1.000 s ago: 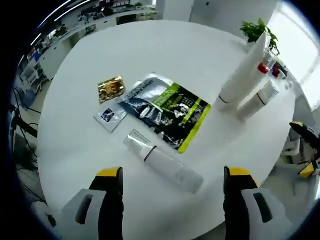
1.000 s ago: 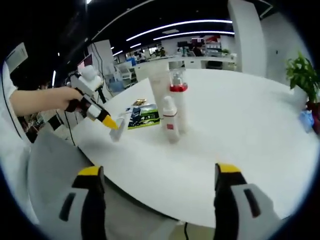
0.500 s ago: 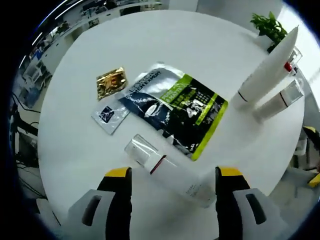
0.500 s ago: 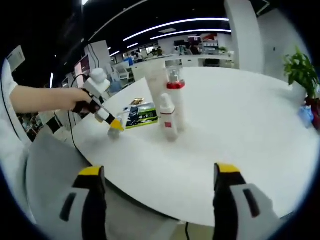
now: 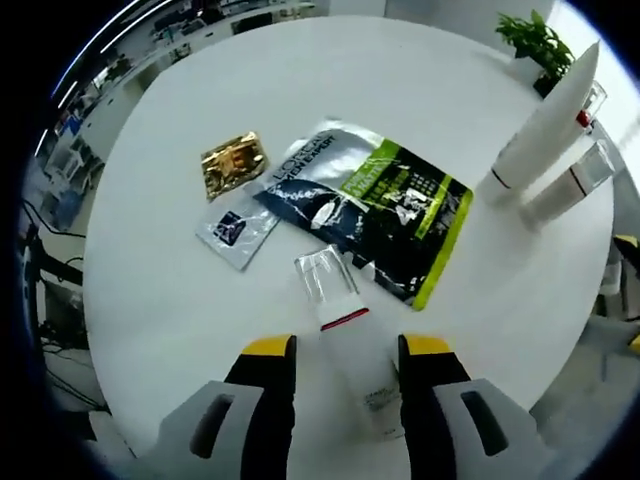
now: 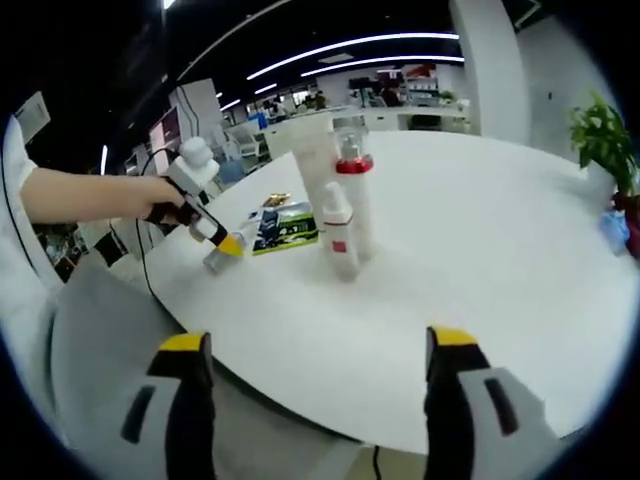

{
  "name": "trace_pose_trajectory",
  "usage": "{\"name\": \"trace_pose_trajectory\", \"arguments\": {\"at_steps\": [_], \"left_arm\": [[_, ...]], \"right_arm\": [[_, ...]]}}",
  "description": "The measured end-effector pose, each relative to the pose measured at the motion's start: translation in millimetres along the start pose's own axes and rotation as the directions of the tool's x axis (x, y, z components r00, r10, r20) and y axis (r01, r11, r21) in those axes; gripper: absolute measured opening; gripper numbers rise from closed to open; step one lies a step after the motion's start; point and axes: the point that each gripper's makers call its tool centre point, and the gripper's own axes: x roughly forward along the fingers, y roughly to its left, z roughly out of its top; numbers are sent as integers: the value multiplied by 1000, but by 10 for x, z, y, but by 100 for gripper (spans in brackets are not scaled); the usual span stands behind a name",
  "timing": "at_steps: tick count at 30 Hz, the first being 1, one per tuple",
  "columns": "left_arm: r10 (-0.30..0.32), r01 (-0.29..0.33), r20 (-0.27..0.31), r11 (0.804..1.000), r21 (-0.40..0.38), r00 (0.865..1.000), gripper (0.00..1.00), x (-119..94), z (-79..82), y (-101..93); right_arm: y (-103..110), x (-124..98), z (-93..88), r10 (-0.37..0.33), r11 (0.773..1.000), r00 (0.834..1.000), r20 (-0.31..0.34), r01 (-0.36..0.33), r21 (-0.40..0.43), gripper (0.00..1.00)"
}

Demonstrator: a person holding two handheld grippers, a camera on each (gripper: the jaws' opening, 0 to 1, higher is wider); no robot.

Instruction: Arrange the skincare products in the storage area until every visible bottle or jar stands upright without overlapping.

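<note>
Left gripper [image 5: 340, 352] closed on lying white clear-capped tube [image 5: 346, 340] on round white table [image 5: 180, 300]; right gripper [image 6: 315, 345] wide open, empty

Wide bare worktop [image 6: 480, 260] lies open ahead of the right claw [image 6: 315, 365]. Three upright bottles [image 6: 340, 200] cluster left of centre. Beyond the left claw [image 5: 345, 350], a dark sachet [image 5: 385, 205] and two small packets [image 5: 232, 190] crowd the passage.

I see bright, even light from ceiling light strips [image 6: 350, 50]; the white table [image 5: 400, 90] glares, shadows are faint, and fisheye edges bend and blur
</note>
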Motion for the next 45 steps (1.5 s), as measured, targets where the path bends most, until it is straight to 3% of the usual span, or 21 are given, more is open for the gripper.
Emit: {"name": "trace_pose_trajectory", "arguments": {"at_steps": [4,13,18,20,21,26,33,39,42,43,44,45], "left_arm": [[13,-14,20,1000,28,1000,19,-2,-15,95],[-19,19,70,1000,5,997,17,-35,-18,111],[-83,96,124,990,-105,989,17,-61,-26,74],[-91,106,124,988,-116,988,17,-84,-67,79],[-119,142,160,980,-137,980,17,-106,-43,30],[-178,222,224,957,-189,958,17,-225,-47,-61],[-276,362,344,907,-216,897,17,-500,21,-271],[-337,439,395,875,-203,855,17,-742,56,-459],[-387,486,419,859,-159,821,17,-895,65,-607],[-403,502,431,853,-142,807,17,-942,77,-647],[-431,531,451,838,-121,782,17,-1014,101,-708],[-444,546,459,830,-114,770,17,-1058,105,-741]], "right_arm": [[16,22,11,8,1000,1000,-4,-8,-6,87],[56,47,33,21,1000,1000,-7,-21,-15,87],[69,27,75,25,1000,1000,2,-25,-19,86],[80,22,91,28,1000,1000,8,-28,-14,86],[87,19,99,30,999,1000,11,-30,-12,86],[149,26,144,50,999,999,23,-50,0,85],[282,24,243,104,995,994,45,-104,0,79],[338,-3,348,135,990,988,76,-137,19,78],[388,-17,441,159,986,982,102,-163,30,78],[407,-21,468,167,985,980,109,-171,31,77],[434,-25,505,179,982,977,117,-184,34,77],[457,-27,528,190,980,974,123,-196,36,75]]}}
